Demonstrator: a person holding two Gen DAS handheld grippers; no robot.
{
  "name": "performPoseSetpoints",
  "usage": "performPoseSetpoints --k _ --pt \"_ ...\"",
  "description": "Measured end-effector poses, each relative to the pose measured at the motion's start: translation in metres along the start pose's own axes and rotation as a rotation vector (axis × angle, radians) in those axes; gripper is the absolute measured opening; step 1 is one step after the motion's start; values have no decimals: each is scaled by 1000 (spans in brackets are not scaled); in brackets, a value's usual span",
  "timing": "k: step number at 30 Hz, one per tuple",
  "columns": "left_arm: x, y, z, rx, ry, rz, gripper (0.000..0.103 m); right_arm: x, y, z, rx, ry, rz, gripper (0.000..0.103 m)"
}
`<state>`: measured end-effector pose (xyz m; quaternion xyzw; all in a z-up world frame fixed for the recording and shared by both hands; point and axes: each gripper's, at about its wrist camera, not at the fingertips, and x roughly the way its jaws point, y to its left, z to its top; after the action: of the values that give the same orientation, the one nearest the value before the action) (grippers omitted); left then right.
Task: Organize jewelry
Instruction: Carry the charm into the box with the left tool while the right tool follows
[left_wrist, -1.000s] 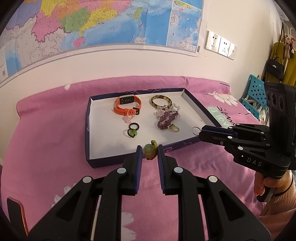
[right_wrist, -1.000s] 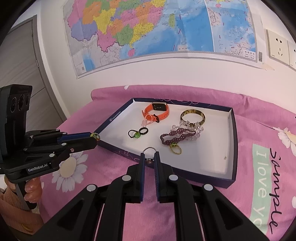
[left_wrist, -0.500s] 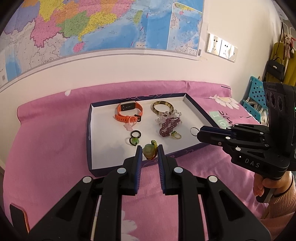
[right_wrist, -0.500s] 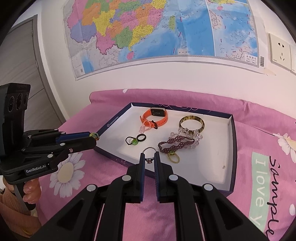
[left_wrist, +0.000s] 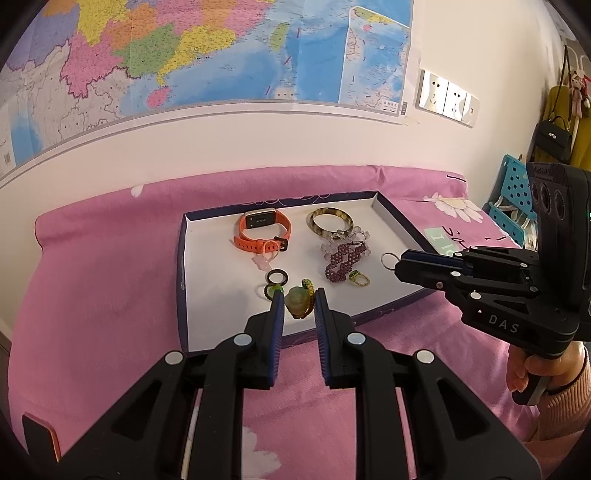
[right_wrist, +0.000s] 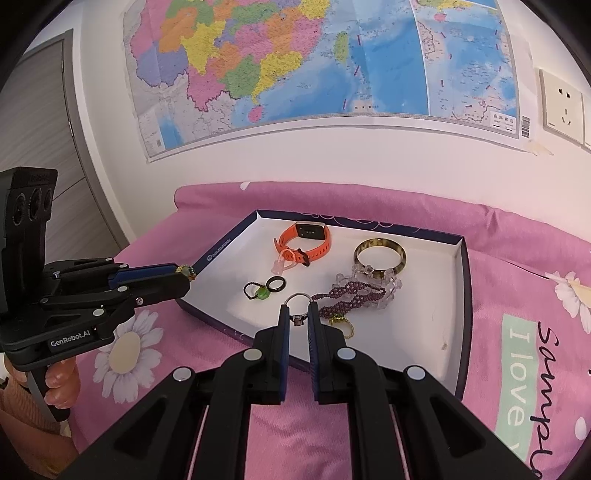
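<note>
Jewelry lies spread in a shallow white-lined box tray (left_wrist: 184, 258) with dark blue walls, set on a pink flowered bed cover (left_wrist: 92, 277). Toward the tray's far wall sit an orange smartwatch (left_wrist: 264, 232) and, to its right, a mottled amber bangle (left_wrist: 330, 221). Just in front of the bangle lie a clear crystal bracelet (right_wrist: 384, 275) and a purple beaded bracelet (left_wrist: 343, 260), the two touching. Near the tray's middle rest a black ring (left_wrist: 277, 276) and a small dark cord loop with a green bead (right_wrist: 256, 291).

Left tongs (left_wrist: 299, 304) hover over the tray's near wall, nearly closed and pinching a green carved pendant (left_wrist: 297, 301) on a beaded cord. Right tongs (right_wrist: 297, 317) hang over the tray's near edge, almost fully closed on a small charm whose silver key ring (right_wrist: 300, 297) sticks out past the tips. A hand (left_wrist: 524, 369) in a pink sleeve grips the right tool's handle.
</note>
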<state>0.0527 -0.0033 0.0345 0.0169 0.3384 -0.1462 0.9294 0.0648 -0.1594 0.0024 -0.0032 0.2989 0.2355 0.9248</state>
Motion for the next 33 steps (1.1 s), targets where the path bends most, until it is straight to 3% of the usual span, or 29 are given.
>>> performPoseSetpoints --k 33 --pt "21 0 10 3 21 15 17 18 -12 4 21 28 -16 8"
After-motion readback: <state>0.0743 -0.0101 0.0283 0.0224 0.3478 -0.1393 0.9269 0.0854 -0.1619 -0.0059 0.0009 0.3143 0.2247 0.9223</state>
